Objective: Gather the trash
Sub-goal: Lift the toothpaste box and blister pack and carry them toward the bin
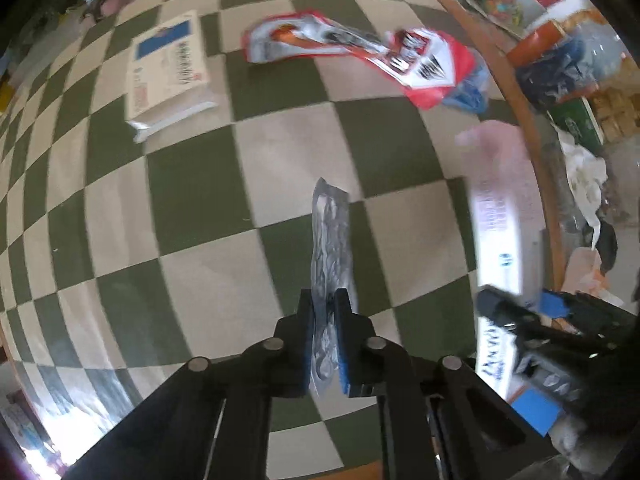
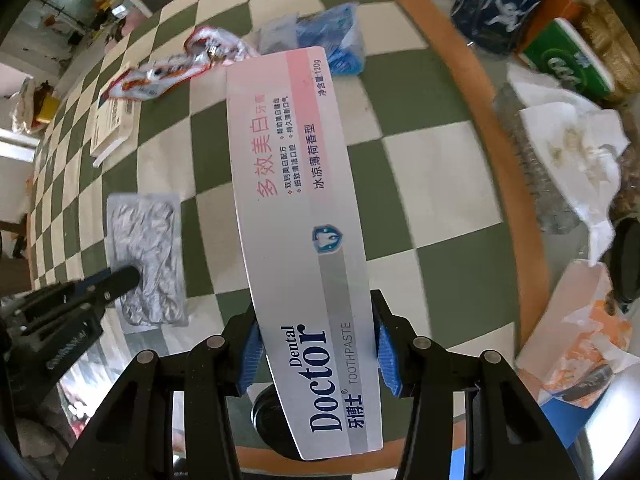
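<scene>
Two grippers work over a green-and-white checked table. The left gripper has its blue pads clamped nearly together on a crumpled silver blister pack, seen edge-on and lifted clear of the cloth. The right gripper pinches the long white and pink toothpaste box across its width, one pad on each side, jaws about half spread. Farther back on the table lie a white box, a red wrapper and a blue bag, well apart from both grippers.
</scene>
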`<state>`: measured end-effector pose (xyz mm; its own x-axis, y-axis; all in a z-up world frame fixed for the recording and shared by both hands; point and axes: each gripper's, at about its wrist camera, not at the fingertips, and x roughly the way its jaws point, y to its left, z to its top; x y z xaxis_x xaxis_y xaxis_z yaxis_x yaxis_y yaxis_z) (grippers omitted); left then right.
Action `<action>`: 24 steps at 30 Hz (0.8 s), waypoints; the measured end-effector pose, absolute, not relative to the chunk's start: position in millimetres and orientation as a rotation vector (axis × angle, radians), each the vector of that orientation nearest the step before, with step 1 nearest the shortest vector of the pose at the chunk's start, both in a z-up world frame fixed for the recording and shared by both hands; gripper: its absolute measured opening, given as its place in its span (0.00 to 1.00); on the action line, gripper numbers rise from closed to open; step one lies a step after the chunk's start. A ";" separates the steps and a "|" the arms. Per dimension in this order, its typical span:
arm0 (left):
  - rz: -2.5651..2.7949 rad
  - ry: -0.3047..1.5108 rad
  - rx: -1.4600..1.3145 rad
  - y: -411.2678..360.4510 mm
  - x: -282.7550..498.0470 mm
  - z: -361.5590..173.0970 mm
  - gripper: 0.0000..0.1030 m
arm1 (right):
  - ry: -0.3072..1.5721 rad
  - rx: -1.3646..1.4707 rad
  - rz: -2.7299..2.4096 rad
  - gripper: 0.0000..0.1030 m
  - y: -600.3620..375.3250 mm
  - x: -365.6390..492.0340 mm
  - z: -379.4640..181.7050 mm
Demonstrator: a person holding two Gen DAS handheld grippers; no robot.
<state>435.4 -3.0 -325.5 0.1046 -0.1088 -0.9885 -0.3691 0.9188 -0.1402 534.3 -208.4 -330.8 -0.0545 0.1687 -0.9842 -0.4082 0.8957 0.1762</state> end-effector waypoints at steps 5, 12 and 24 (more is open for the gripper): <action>0.185 1.499 -0.379 -24.0 452.0 -344.6 0.06 | 1.593 -0.194 0.465 0.49 -209.5 528.0 -347.4; 0.225 1.436 -0.310 -39.3 448.3 -318.5 0.06 | 1.573 -0.196 0.451 0.48 -217.1 523.2 -340.3; 0.304 1.236 -0.315 12.7 370.6 -237.4 0.06 | 1.454 -0.159 0.488 0.48 -205.1 478.2 -273.9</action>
